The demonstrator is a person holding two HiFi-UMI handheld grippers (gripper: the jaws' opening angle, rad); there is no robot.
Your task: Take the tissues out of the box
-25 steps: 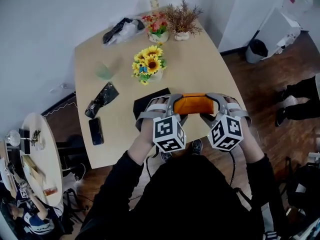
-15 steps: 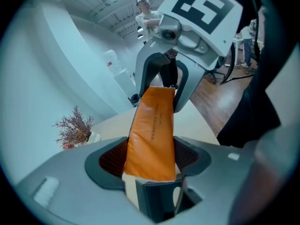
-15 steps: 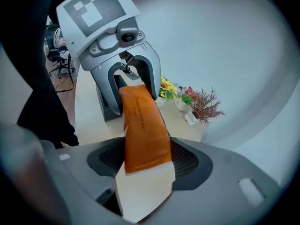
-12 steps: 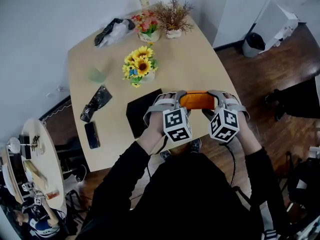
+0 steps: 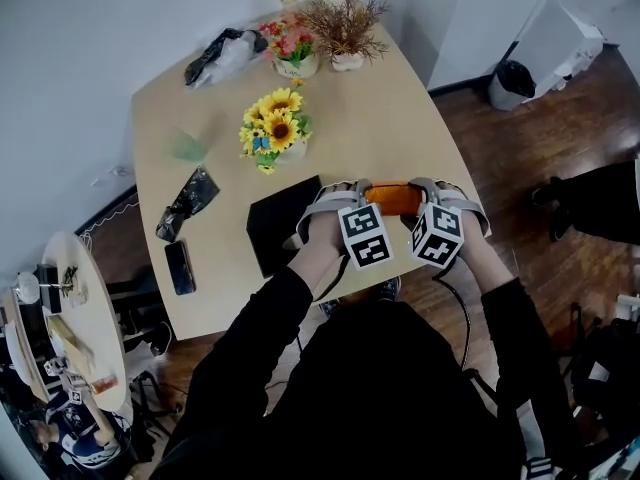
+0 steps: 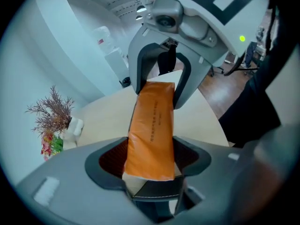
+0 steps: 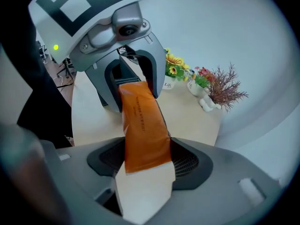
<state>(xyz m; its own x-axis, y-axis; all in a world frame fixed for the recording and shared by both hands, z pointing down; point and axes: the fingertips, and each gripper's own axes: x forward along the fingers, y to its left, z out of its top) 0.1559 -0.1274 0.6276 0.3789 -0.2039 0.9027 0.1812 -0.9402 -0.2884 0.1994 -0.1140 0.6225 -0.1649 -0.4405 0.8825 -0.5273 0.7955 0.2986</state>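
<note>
An orange tissue pack [image 5: 390,197] hangs just above the table's front edge, held lengthwise between both grippers. My left gripper [image 5: 352,190] is shut on its left end, and in the left gripper view the pack [image 6: 152,125] fills the gap between that gripper's [image 6: 151,159] jaws. My right gripper [image 5: 425,190] is shut on the other end. In the right gripper view a white sheet-like end [image 7: 143,191] sticks out of the orange pack [image 7: 143,130] towards the camera, between that gripper's [image 7: 147,161] jaws. A black box [image 5: 283,224] lies on the table just left of the left gripper.
On the beige table [image 5: 400,118] are a sunflower pot [image 5: 272,128], a black wrapper [image 5: 187,201], a phone [image 5: 180,266], two flower pots [image 5: 318,36] and a bag [image 5: 222,56] at the far edge. A bin [image 5: 512,83] and a person's legs [image 5: 600,208] are at right.
The two grippers have drawn closer together with the orange pack still between them, and their marker cubes now nearly touch. Both grips are unchanged.
</note>
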